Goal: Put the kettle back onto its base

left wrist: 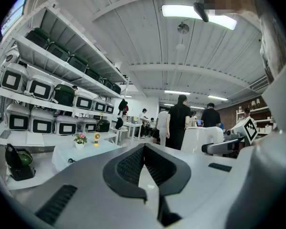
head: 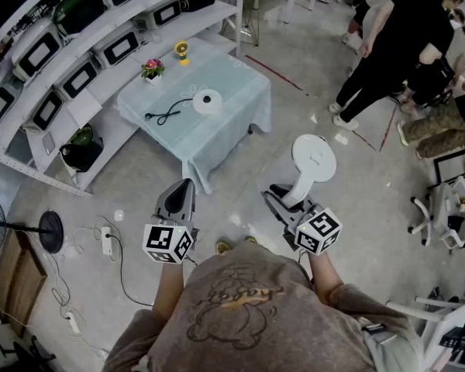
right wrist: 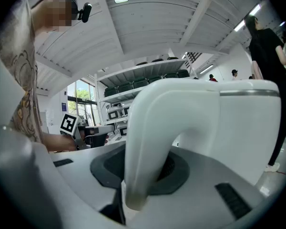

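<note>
The white kettle (head: 314,159) hangs over the floor in front of me, and my right gripper (head: 283,200) is shut on its curved handle (right wrist: 150,142). In the right gripper view the kettle's body (right wrist: 240,128) fills the right side. The round white base (head: 207,101) lies on the pale blue tablecloth of the low table (head: 232,91) further ahead, with a black cord (head: 164,115) beside it. My left gripper (head: 184,191) is held level to the left of the kettle, shut with nothing in it. Its ribbed pads (left wrist: 133,163) meet in the left gripper view.
A small flower pot (head: 152,70) and a yellow fan (head: 182,51) stand on the table's far side. Shelves of appliances (head: 77,45) line the left. Several people (head: 395,45) stand at the right, and a power strip (head: 106,240) with cables lies on the floor.
</note>
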Demonstrator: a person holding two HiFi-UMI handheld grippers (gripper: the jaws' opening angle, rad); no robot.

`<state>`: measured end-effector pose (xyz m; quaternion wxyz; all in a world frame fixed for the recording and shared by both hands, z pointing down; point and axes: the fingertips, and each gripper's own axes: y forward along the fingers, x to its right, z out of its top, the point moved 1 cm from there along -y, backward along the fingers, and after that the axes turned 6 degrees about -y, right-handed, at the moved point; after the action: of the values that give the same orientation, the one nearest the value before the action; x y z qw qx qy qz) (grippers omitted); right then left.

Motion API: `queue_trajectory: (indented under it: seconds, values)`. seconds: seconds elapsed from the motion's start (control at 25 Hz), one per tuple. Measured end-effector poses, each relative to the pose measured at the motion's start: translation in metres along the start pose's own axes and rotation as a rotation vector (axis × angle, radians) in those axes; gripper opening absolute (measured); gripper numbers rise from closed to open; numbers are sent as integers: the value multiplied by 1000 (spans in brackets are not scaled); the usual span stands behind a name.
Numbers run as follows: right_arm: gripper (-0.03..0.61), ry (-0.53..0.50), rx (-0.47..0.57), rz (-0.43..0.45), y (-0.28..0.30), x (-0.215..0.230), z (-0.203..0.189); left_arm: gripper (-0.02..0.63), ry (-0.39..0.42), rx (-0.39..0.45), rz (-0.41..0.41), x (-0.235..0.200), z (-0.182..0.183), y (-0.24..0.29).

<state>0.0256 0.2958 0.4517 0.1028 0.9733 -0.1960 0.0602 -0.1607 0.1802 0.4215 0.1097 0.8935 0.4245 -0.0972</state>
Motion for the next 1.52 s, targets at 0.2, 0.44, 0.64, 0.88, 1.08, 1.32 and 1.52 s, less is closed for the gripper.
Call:
queue_trajectory:
  seconds: [0.2, 0.44, 0.64, 0.88, 1.08, 1.32, 1.52]
  values:
    - [95, 3, 16, -8, 3, -4, 3, 23, 5, 0, -16, -1, 3, -1]
    - [94, 24, 28, -12, 11, -13, -2, 23, 7, -4, -53, -10, 3, -7]
    - [94, 22, 9, -14, 25, -14, -5, 23, 5, -11, -56, -22, 3, -1]
    - [94, 16, 9, -13, 49, 8, 0, 23, 9, -12, -53, -39, 7, 25]
    - [94, 12, 16, 6, 76, 41, 3, 23, 4, -17, -48, -52, 6, 64]
    - [94, -23, 9, 51, 123, 95, 20, 23, 25, -36, -41, -72, 18, 126]
    - [94, -24, 0, 93, 160, 144, 43, 23, 23, -49, -9, -87, 34, 177]
